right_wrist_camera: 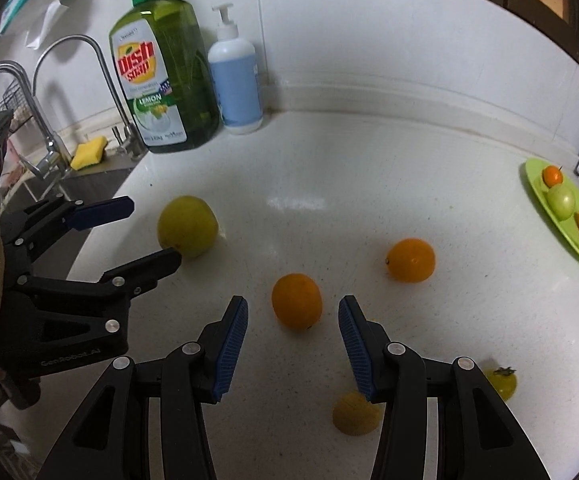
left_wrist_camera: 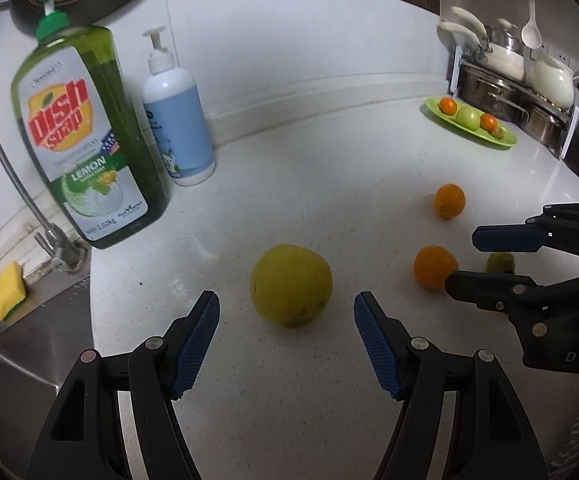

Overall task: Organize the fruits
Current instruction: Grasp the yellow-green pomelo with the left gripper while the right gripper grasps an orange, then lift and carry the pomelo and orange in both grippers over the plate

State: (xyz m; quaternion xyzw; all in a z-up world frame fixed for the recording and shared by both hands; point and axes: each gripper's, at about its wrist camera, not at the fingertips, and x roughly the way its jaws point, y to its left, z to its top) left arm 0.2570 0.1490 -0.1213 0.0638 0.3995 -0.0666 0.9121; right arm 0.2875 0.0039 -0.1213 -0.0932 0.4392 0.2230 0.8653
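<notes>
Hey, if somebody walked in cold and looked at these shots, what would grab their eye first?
Probably the big green dish soap bottle standing by the sink. Next, the loose fruit on the white counter: a yellow-green fruit just ahead of the open left gripper and an orange ahead of the open right gripper.

A yellow-green fruit [left_wrist_camera: 290, 285], two oranges [right_wrist_camera: 296, 301] [right_wrist_camera: 410, 260] lay on white counter [left_wrist_camera: 309, 184]; plate [left_wrist_camera: 505, 141] was lime green

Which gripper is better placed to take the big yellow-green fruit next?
Left. The left gripper is open and aimed straight at the yellow-green fruit, which sits just ahead of its fingertips. The right gripper is lined up on an orange instead, farther from that fruit.
</notes>
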